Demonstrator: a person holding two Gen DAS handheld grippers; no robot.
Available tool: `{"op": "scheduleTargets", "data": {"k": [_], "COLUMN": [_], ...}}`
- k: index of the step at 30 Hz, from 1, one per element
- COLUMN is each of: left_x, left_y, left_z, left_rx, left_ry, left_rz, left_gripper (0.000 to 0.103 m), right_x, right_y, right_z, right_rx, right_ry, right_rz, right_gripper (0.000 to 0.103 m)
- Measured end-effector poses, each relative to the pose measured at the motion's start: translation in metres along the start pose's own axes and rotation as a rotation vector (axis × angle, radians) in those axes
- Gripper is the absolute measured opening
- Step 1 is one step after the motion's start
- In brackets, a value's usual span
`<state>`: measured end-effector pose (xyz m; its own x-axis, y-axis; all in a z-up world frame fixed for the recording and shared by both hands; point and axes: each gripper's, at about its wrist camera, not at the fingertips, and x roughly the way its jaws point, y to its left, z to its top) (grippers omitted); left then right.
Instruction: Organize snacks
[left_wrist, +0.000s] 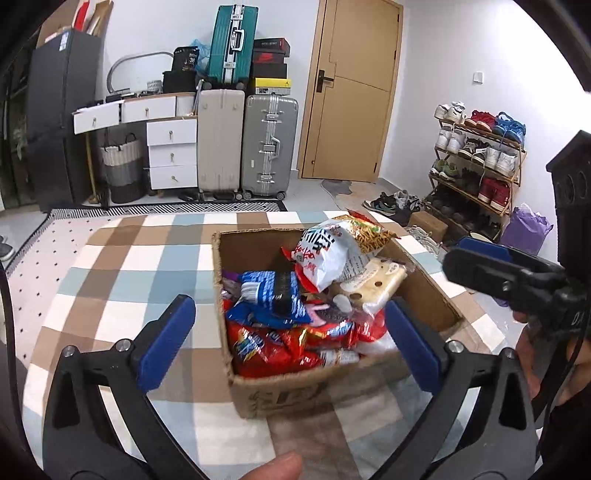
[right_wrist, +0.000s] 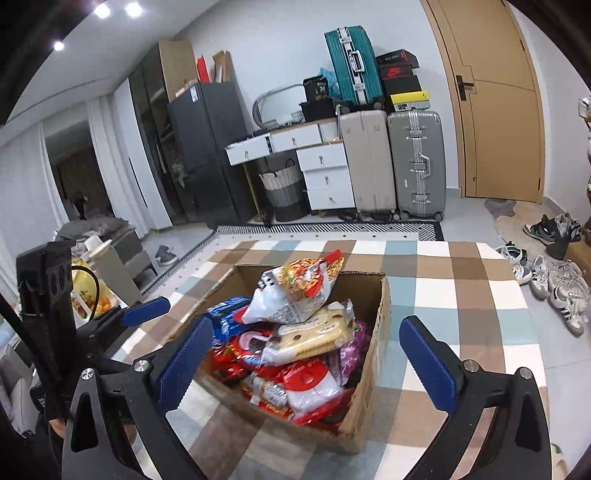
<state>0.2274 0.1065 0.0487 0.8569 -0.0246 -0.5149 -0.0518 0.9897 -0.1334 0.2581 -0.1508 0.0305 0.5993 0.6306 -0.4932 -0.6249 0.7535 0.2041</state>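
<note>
An open cardboard box (left_wrist: 317, 387) full of snack packets stands on a checked tablecloth (left_wrist: 122, 277). On top lie a white and red noodle bag (left_wrist: 332, 251), a cream biscuit pack (left_wrist: 376, 284), blue packets (left_wrist: 269, 291) and red packets (left_wrist: 280, 347). My left gripper (left_wrist: 290, 343) is open and empty, its jaws wide over the box's near side. My right gripper (right_wrist: 306, 358) is open and empty above the box (right_wrist: 365, 391); the noodle bag (right_wrist: 295, 291) and biscuit pack (right_wrist: 314, 332) lie between its jaws. The right gripper also shows in the left wrist view (left_wrist: 476, 254).
Beyond the table stand suitcases (left_wrist: 243, 144), white drawers (left_wrist: 170, 147), a dark fridge (left_wrist: 59, 110), a wooden door (left_wrist: 351, 88) and a shoe rack (left_wrist: 476, 162). Shoes (right_wrist: 554, 280) lie on the floor to the right. A yellow bag (right_wrist: 88, 295) sits at the left.
</note>
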Motion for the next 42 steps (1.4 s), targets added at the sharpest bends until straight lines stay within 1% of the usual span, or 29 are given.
{"op": "scheduleTargets", "data": {"k": [3,5,9,15,17,22,26,33,39,42], "left_x": [-0.017,-0.029,-0.047,-0.074,-0.082,-0.098,-0.101,-0.09,-0.085,-0.083], "left_y": [-0.003,-0.004,-0.004,-0.004,-0.004,-0.006,-0.005,-0.008,-0.01,-0.01], "left_z": [-0.006,-0.011,-0.017,-0.032,-0.037,-0.053,-0.066,-0.082,-0.085,-0.086], "left_rx": [0.007,0.008,0.01,0.012,0.02,0.034,0.028,0.027,0.038,0.037], "left_ry": [-0.022,-0.041,-0.066,-0.089,-0.099,-0.14,-0.161,-0.178,-0.193,-0.181], "left_rz": [0.026,0.027,0.041,0.024,0.017,0.031,0.036,0.051,0.054,0.049], "left_gripper": [0.102,0.102,0.102,0.102,0.102,0.102,0.102,0.102,0.102,0.102], "right_x": [-0.013,-0.023,-0.036,-0.054,-0.059,-0.063,-0.065,-0.072,-0.067,-0.066], "right_y": [0.004,0.007,0.012,0.015,0.017,0.021,0.03,0.037,0.037,0.037], "right_z": [-0.006,-0.013,-0.026,-0.054,-0.065,-0.087,-0.101,-0.112,-0.116,-0.116], "right_rx": [-0.004,-0.004,-0.012,-0.004,-0.017,-0.048,-0.106,-0.142,-0.156,-0.161], "right_ry": [-0.028,-0.05,-0.059,-0.085,-0.101,-0.125,-0.162,-0.247,-0.248,-0.244], "right_rz": [0.008,0.015,0.018,0.009,-0.005,-0.041,-0.067,-0.075,-0.084,-0.084], "right_gripper": [0.102,0.102,0.102,0.102,0.102,0.102,0.102,0.102,0.102,0.102]}}
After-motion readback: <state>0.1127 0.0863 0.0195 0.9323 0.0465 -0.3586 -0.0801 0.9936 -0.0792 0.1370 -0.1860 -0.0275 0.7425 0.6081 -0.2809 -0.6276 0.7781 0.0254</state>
